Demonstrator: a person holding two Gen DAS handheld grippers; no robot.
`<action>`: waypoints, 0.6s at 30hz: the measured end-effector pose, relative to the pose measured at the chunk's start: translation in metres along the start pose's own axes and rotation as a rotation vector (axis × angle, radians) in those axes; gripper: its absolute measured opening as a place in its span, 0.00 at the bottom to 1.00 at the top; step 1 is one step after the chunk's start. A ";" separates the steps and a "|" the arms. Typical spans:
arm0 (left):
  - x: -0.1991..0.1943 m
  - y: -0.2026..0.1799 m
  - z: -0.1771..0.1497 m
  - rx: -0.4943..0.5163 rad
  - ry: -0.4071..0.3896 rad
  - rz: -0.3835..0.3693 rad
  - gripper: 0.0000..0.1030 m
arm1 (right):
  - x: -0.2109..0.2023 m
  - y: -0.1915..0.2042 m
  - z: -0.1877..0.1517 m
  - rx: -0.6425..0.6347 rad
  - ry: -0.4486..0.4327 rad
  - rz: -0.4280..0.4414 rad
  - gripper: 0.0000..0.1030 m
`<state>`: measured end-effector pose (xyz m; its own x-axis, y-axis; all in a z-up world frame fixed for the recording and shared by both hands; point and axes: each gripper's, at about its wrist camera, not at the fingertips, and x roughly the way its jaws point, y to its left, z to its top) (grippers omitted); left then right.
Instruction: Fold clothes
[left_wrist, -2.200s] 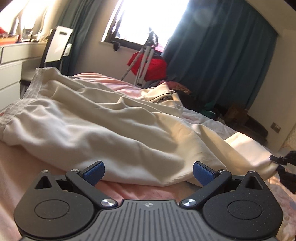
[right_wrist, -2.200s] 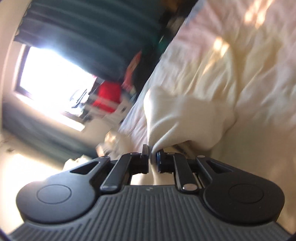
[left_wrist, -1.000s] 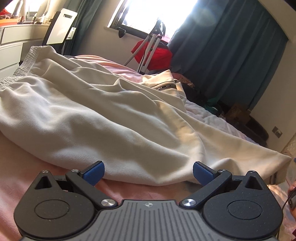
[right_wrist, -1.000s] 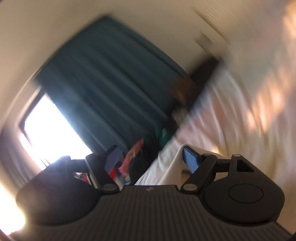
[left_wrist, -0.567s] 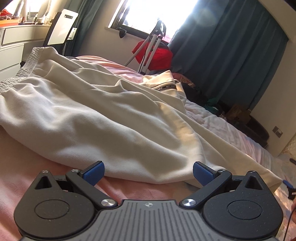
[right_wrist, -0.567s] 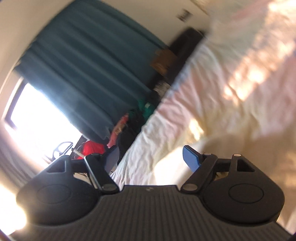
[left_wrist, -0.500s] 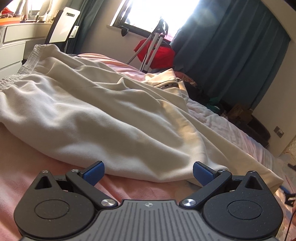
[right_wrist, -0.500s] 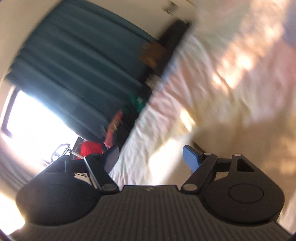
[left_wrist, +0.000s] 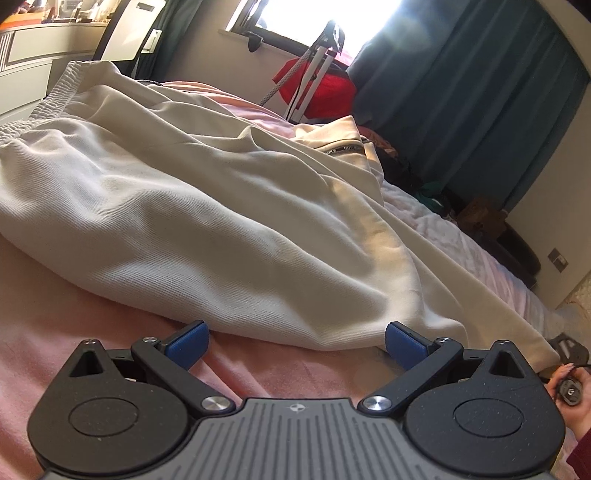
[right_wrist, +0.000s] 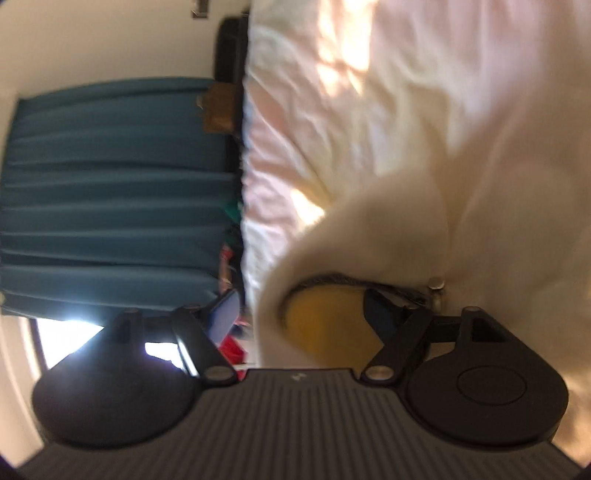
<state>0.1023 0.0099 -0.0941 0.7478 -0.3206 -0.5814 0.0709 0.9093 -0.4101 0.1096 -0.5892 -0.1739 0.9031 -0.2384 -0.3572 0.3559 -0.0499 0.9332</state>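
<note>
Garment: cream trousers (left_wrist: 229, 206) spread in loose folds across the bed (left_wrist: 55, 332), elastic waistband at far left, leg running to the right edge of the bed.
Bed: pink sheet, bare in front of the left gripper.
Left gripper (left_wrist: 294, 343): low over the sheet, jaws wide apart, nothing between them. Near hem fold of the trousers lies just beyond the blue fingertips (left_wrist: 186, 341), apart from them, as far as the view shows.
Right gripper (right_wrist: 301, 314): view rolled on its side and blurred. Jaws closing; the open end of a trouser leg (right_wrist: 332, 295) sits between them, yellowish inside showing. Left pad clear of the cloth; right pad at or against the cloth, contact not certain through the blur.
Hand: part of a hand (left_wrist: 570, 391) with a dark red sleeve at the right edge of the left wrist view, beside the trouser leg end.
Background: teal curtain (left_wrist: 480, 92), bright window (left_wrist: 303, 18), red bag (left_wrist: 321, 92) past the far side of the bed.
</note>
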 end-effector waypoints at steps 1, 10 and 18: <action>0.001 0.000 -0.001 0.005 0.002 0.003 1.00 | 0.004 0.001 0.000 -0.039 -0.013 -0.034 0.27; 0.005 -0.004 0.000 0.012 -0.005 0.011 1.00 | -0.005 0.084 -0.064 -0.822 -0.207 -0.053 0.10; -0.005 -0.002 0.002 -0.005 -0.028 0.009 1.00 | -0.010 0.106 -0.252 -1.791 0.164 0.216 0.09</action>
<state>0.0999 0.0104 -0.0891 0.7666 -0.3051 -0.5650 0.0610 0.9105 -0.4089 0.1990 -0.3476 -0.0818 0.9360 -0.0054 -0.3520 -0.0582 0.9838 -0.1698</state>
